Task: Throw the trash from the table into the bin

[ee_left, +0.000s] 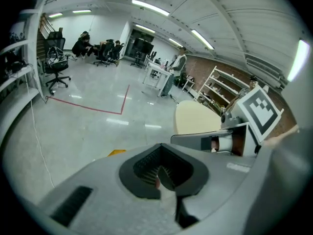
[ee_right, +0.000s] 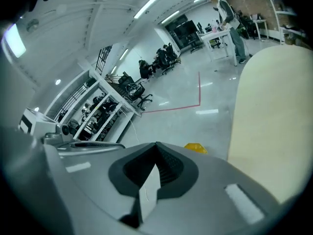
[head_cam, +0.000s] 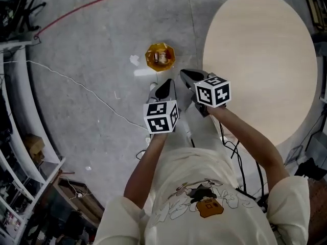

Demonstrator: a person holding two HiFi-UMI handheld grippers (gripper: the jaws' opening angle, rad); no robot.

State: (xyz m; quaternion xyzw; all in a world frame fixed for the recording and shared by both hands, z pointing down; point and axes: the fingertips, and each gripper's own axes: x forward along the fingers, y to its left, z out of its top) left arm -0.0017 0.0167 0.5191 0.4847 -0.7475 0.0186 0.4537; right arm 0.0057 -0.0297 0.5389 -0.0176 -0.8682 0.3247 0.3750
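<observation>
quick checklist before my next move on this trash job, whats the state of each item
1. Table free of trash: ok, the part of the top in view is bare.
2. Bin placed where it can be used: ok, the yellow bin stands on the floor just ahead of both grippers, with something already inside.
3. Left gripper empty: ok, jaws together, nothing between them.
4. Right gripper empty: ok, jaws together, nothing between them.
5. Floor around the bin clean: cannot tell, a small white bit lies beside the bin, too small to say whether it is trash.
</observation>
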